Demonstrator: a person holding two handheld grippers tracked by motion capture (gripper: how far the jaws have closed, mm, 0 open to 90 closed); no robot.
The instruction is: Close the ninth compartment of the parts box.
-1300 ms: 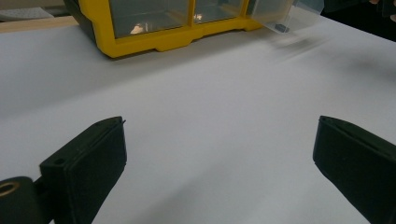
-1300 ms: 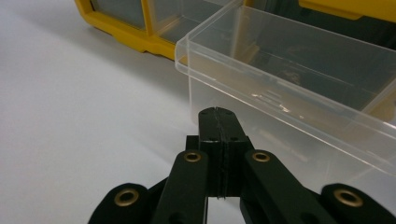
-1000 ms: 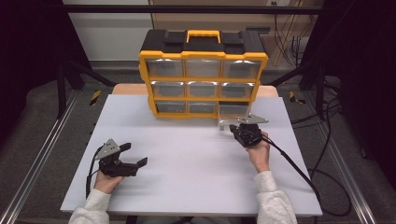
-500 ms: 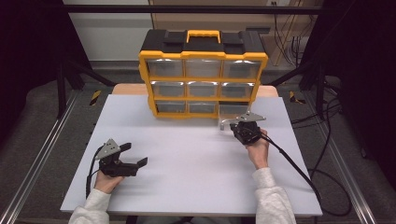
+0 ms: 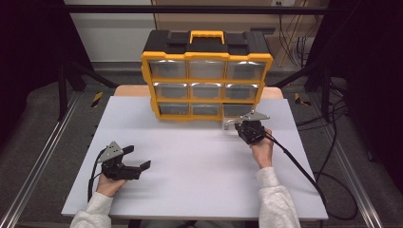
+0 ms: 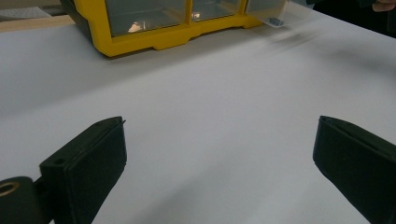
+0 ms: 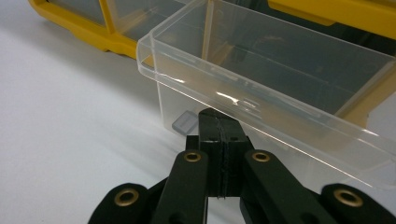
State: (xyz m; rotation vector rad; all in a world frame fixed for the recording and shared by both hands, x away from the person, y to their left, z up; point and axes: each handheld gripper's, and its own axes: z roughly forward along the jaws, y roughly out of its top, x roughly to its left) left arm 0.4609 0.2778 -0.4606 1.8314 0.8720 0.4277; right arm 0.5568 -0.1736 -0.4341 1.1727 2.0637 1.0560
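Note:
A yellow and black organizer (image 5: 206, 76) with clear drawers stands at the table's far side. Its bottom right clear drawer (image 5: 230, 123) is pulled partway out. My right gripper (image 5: 240, 126) is shut, and its tips (image 7: 219, 119) touch the front wall of the drawer (image 7: 280, 70) just under the rim. Nothing shows between the jaws. A small grey piece (image 7: 184, 123) lies inside the drawer near its front. My left gripper (image 5: 138, 156) rests open on the white table at the near left, with bare table between its jaws (image 6: 219, 140), well away from the organizer (image 6: 154, 37).
The white table (image 5: 199, 161) stretches between the two grippers. A black cable (image 5: 304, 171) trails from the right gripper off the table's right side. Metal rails (image 5: 43, 156) and dark floor flank the table. The pulled-out drawer (image 6: 275, 14) lies far ahead of the left gripper.
The right gripper has crept slightly toward the organizer, staying at the drawer's front. The left gripper has not moved.

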